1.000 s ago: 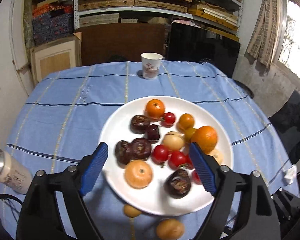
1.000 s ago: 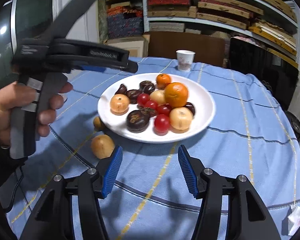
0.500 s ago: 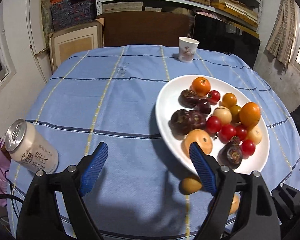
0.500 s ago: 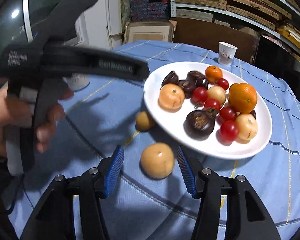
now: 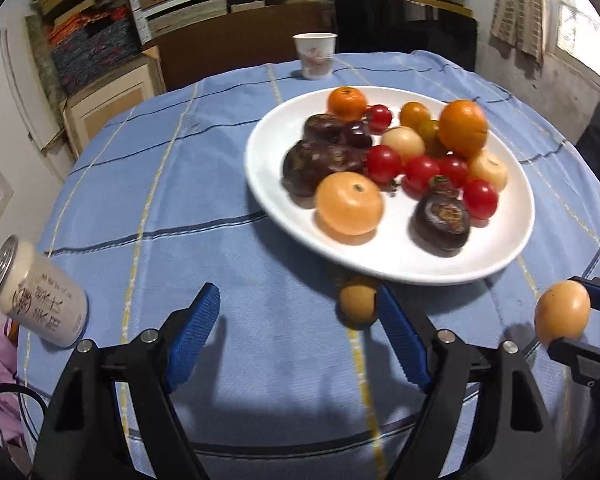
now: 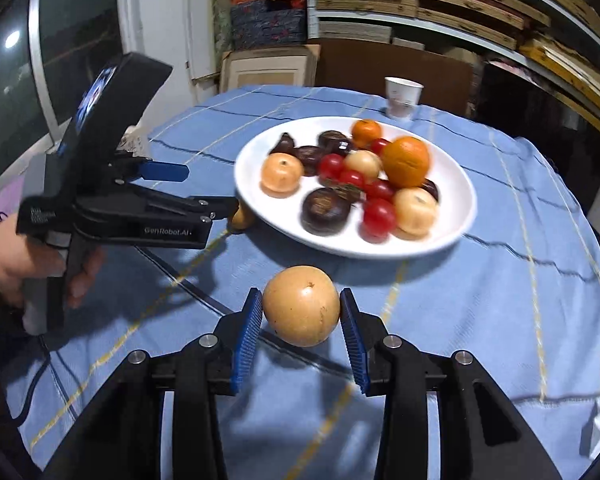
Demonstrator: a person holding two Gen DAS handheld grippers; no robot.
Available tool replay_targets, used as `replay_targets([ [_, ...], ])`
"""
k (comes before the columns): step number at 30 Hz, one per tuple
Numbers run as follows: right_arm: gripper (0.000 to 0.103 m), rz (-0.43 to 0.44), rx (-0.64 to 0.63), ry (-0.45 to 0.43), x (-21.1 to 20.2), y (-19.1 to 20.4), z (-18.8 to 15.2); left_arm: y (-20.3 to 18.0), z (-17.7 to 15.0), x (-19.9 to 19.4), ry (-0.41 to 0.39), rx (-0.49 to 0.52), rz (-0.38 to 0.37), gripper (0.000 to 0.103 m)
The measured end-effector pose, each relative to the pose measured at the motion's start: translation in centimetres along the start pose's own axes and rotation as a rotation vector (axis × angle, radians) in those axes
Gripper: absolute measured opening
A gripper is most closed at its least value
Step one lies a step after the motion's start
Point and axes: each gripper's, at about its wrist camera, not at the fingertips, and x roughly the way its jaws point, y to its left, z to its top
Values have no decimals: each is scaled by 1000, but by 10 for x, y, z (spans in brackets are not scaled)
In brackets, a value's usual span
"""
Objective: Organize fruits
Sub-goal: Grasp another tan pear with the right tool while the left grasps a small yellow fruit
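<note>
Right claw is closing around a tan fruit at lower centre. Left claw gapes empty (its right pad half-hides a smaller fruit) below the blurred plate.

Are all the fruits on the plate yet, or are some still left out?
Nearly. Most fruits already sit on the white plate. In hand: the right gripper is closing around a big tan fruit. Left: a small tan fruit still lies on the tablecloth beside the plate's rim, with the open left gripper close to it.
</note>
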Motion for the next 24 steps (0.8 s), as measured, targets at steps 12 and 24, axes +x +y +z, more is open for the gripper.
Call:
replay_targets([
  [12, 40, -7, 14, -23, -9, -6, -4, -43, -9, -1, -8, 110, -99, 56],
  [24, 40, -4, 34, -24, -9, -11, -7, -49, -9, 11, 29, 59, -130, 38],
])
